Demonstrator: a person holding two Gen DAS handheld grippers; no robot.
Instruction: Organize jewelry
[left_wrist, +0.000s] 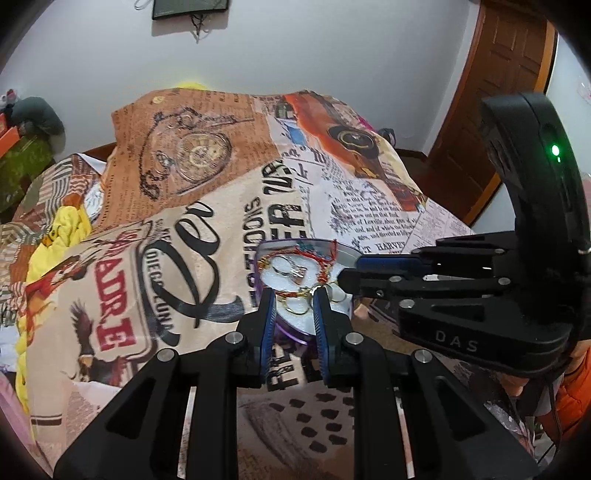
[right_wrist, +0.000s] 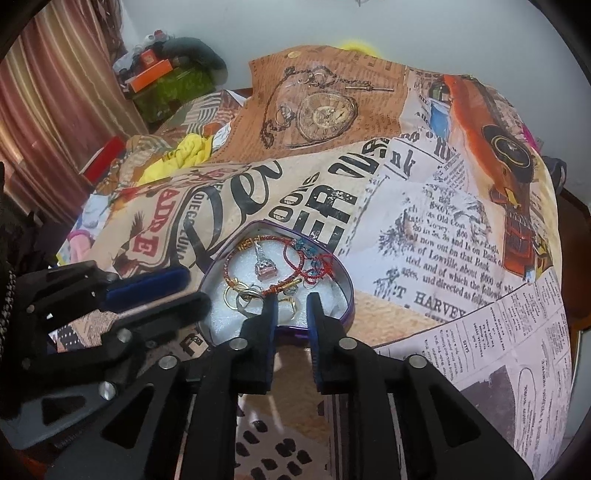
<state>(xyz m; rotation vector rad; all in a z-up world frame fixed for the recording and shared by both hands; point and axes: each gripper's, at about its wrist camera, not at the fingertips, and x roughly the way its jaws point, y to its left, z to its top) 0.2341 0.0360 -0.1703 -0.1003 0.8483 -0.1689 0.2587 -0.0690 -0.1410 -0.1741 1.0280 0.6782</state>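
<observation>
A purple heart-shaped tin (right_wrist: 347, 286) lined with white foam lies on the printed cloth. It holds red cord bracelets (right_wrist: 295, 258), a silver tower charm (right_wrist: 264, 264) and several gold rings (right_wrist: 232, 297). My right gripper (right_wrist: 291, 301) hangs over the tin's near side, open, and nothing is pinched between its pads. A gold ring (right_wrist: 290, 304) lies on the foam just beyond them. My left gripper (left_wrist: 294, 295) stands over the tin's purple wall (left_wrist: 291, 330), jaws narrowly apart. Any grip on the tin is hidden. In the left wrist view the right gripper (left_wrist: 351, 269) reaches in from the right.
A newspaper-print cloth (right_wrist: 424, 229) covers the whole surface in bumps and folds. Yellow fabric (right_wrist: 188, 151) and boxes (right_wrist: 151, 74) lie at the far left by a curtain (right_wrist: 55, 92). A wooden door (left_wrist: 498, 92) stands at the right. A person's orange sleeve (left_wrist: 576, 391) shows at the right edge.
</observation>
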